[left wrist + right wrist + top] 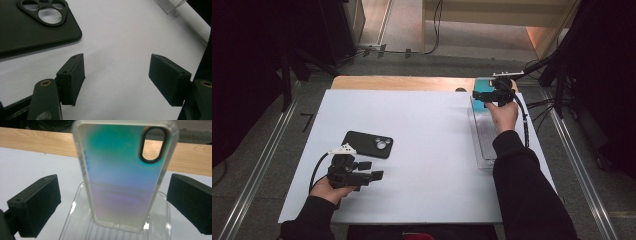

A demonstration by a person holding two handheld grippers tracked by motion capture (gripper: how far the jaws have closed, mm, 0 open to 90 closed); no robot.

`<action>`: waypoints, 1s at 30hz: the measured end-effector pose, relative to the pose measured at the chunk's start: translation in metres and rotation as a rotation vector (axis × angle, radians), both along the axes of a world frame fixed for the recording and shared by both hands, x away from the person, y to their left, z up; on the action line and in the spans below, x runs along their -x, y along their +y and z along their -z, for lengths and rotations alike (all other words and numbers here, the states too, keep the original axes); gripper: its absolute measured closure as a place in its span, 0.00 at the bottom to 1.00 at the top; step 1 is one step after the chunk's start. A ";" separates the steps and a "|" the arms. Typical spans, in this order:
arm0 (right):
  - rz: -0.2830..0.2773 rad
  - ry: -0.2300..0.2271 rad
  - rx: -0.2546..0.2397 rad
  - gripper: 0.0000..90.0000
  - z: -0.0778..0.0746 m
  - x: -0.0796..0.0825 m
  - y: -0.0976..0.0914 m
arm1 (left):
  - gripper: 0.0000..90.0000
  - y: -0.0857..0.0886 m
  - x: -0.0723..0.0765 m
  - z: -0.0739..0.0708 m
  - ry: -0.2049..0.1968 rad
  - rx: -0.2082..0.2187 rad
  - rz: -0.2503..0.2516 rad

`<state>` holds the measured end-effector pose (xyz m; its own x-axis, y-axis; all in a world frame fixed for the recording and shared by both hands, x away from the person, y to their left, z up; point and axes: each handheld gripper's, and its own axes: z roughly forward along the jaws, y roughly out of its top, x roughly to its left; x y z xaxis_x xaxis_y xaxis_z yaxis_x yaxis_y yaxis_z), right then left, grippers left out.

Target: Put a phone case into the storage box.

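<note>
A black phone case lies flat on the white sheet, camera cut-out facing up. My left gripper rests just in front of it, open, with only bare sheet between its jaws. At the far right an iridescent teal phone case stands upright in the far end of a clear plastic tray. My right gripper is open around it; both pads stand apart from the case's edges.
The white sheet covers a wooden table whose bare edge shows along the far side. A corner of the clear tray appears in the left gripper view. Dark stands and cables crowd the floor at the right.
</note>
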<state>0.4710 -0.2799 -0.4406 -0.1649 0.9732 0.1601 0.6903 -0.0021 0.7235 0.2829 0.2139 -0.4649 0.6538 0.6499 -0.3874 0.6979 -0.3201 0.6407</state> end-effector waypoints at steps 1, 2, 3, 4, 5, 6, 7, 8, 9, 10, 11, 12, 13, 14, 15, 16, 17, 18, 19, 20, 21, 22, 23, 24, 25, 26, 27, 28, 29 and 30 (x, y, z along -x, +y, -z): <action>-0.004 -0.002 0.003 0.00 -0.004 0.004 -0.001 | 0.32 0.000 0.000 0.000 0.001 0.001 -0.002; -0.009 -0.005 0.000 0.00 -0.007 0.009 -0.001 | 0.32 0.000 0.000 0.000 0.002 0.002 -0.003; -0.022 -0.013 -0.007 0.00 -0.010 0.015 -0.001 | 0.32 0.000 -0.001 -0.001 0.001 0.002 -0.005; -0.026 -0.015 -0.015 0.00 -0.013 0.021 -0.001 | 0.32 0.001 -0.001 -0.001 0.001 0.001 -0.005; -0.033 -0.021 -0.018 0.00 -0.016 0.026 -0.001 | 0.32 0.001 -0.002 -0.001 0.002 0.002 -0.008; -0.040 -0.018 -0.024 0.00 -0.019 0.032 0.000 | 0.32 0.001 -0.002 -0.002 0.001 0.004 -0.010; -0.055 -0.024 -0.024 0.00 -0.021 0.037 0.001 | 0.32 0.001 -0.003 -0.002 0.001 0.004 -0.009; -0.071 -0.029 -0.028 0.00 -0.023 0.042 0.003 | 0.32 0.001 -0.003 -0.003 0.000 0.006 -0.011; -0.091 -0.028 -0.032 0.00 -0.025 0.047 0.005 | 0.32 0.001 -0.004 -0.003 0.001 0.004 -0.013; -0.105 -0.031 -0.038 0.00 -0.027 0.052 0.006 | 0.32 0.001 -0.004 -0.004 0.001 0.002 -0.013; -0.109 -0.044 -0.049 0.00 -0.029 0.058 0.007 | 0.32 0.001 -0.004 -0.004 -0.003 -0.002 -0.011; -0.115 -0.056 -0.059 0.00 -0.030 0.064 0.007 | 0.32 0.001 -0.005 -0.004 -0.005 -0.005 -0.011; -0.121 -0.066 -0.079 0.00 -0.031 0.069 0.008 | 0.32 0.001 -0.005 -0.005 -0.002 -0.007 -0.010; -0.129 -0.064 -0.091 0.00 -0.030 0.074 0.009 | 0.32 0.000 -0.006 -0.005 0.004 -0.007 -0.009; -0.147 -0.056 -0.096 0.00 -0.030 0.077 0.011 | 0.32 0.000 -0.007 -0.005 0.004 -0.007 -0.006; -0.170 -0.044 -0.097 0.00 -0.030 0.081 0.013 | 0.32 0.000 -0.008 -0.005 0.003 -0.005 -0.008; -0.189 -0.041 -0.096 0.00 -0.030 0.086 0.016 | 0.32 -0.001 -0.008 -0.006 0.003 -0.006 -0.007; -0.201 -0.044 -0.097 0.00 -0.031 0.089 0.018 | 0.32 -0.001 -0.009 -0.006 0.003 -0.003 -0.004; -0.215 -0.041 -0.098 0.00 -0.031 0.093 0.020 | 0.32 -0.001 -0.010 -0.006 0.000 -0.004 0.000; -0.233 -0.034 -0.107 0.00 -0.031 0.095 0.022 | 0.32 -0.001 -0.010 -0.007 0.001 0.000 -0.002; -0.246 -0.031 -0.116 0.00 -0.032 0.098 0.024 | 0.32 -0.001 -0.011 -0.007 0.000 0.003 -0.002; -0.262 -0.026 -0.119 0.00 -0.032 0.101 0.026 | 0.32 -0.001 -0.012 -0.007 -0.005 0.001 0.005; -0.283 -0.020 -0.123 0.00 -0.033 0.104 0.028 | 0.32 -0.001 -0.012 -0.007 -0.007 -0.001 0.006; -0.292 -0.018 -0.127 0.00 -0.033 0.106 0.029 | 0.32 -0.001 -0.013 -0.007 -0.006 0.000 0.007; -0.305 -0.015 -0.130 0.00 -0.033 0.109 0.031 | 0.32 -0.001 -0.013 -0.007 -0.004 -0.001 0.008; -0.323 -0.008 -0.133 0.00 -0.033 0.112 0.033 | 0.32 -0.001 -0.014 -0.007 -0.005 -0.001 0.010; -0.342 0.002 -0.140 0.00 -0.033 0.114 0.034 | 0.32 -0.001 -0.015 -0.007 -0.005 0.003 0.013; -0.357 0.013 -0.147 0.00 -0.033 0.116 0.035 | 0.32 -0.001 -0.015 -0.008 -0.002 0.006 0.014; -0.375 0.019 -0.153 0.01 -0.034 0.118 0.037 | 0.32 -0.001 -0.015 -0.008 -0.002 0.007 0.012; -0.383 0.015 -0.157 0.09 -0.034 0.121 0.038 | 0.32 -0.001 -0.016 -0.008 -0.001 0.009 0.013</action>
